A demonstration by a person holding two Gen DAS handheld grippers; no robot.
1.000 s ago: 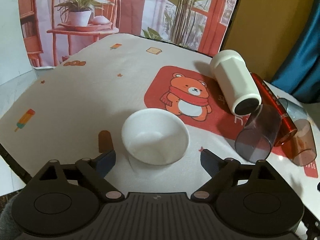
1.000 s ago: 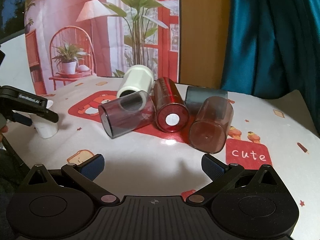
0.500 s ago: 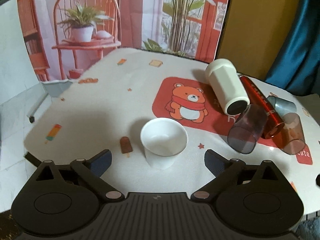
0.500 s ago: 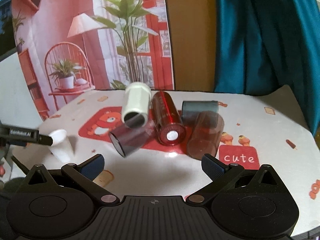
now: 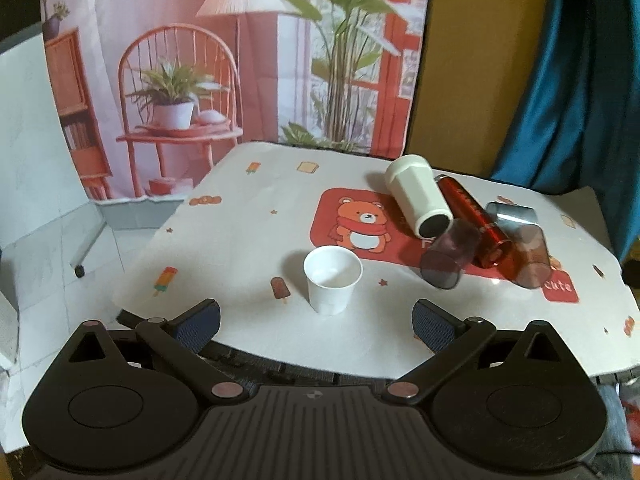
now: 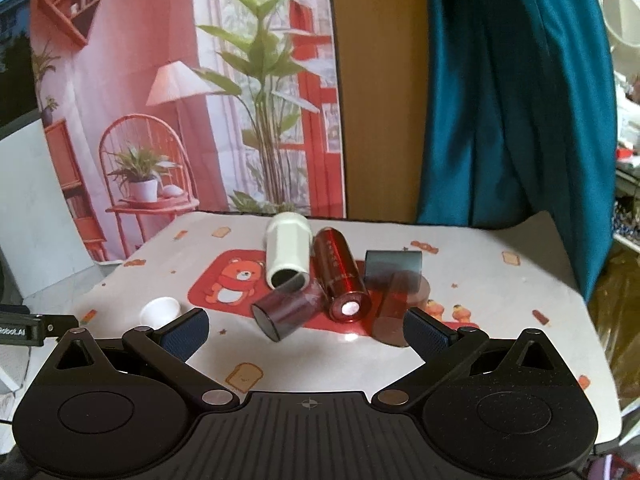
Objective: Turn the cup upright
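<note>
A small white paper cup (image 5: 333, 285) stands upright, mouth up, on the patterned tablecloth; it also shows in the right wrist view (image 6: 159, 310) at the left. My left gripper (image 5: 316, 320) is open and empty, pulled back over the table's near edge, short of the cup. My right gripper (image 6: 306, 326) is open and empty, above the near side of the table. Several cups lie on their sides in a cluster: a white one (image 5: 418, 200), a red metallic one (image 5: 472, 218), a smoky purple one (image 5: 450, 256), a brown one (image 5: 530, 256) and a grey one (image 5: 512, 213).
The table (image 5: 240, 220) is covered with a white cloth with a red bear patch (image 5: 352, 220). A printed backdrop (image 5: 240, 60) and a teal curtain (image 5: 580, 80) stand behind it. The left gripper's body (image 6: 24, 330) shows at the left edge of the right wrist view.
Both grippers have drawn back and up from the table, so the cups look smaller. The left gripper stays open, with the white cup standing alone on the cloth.
</note>
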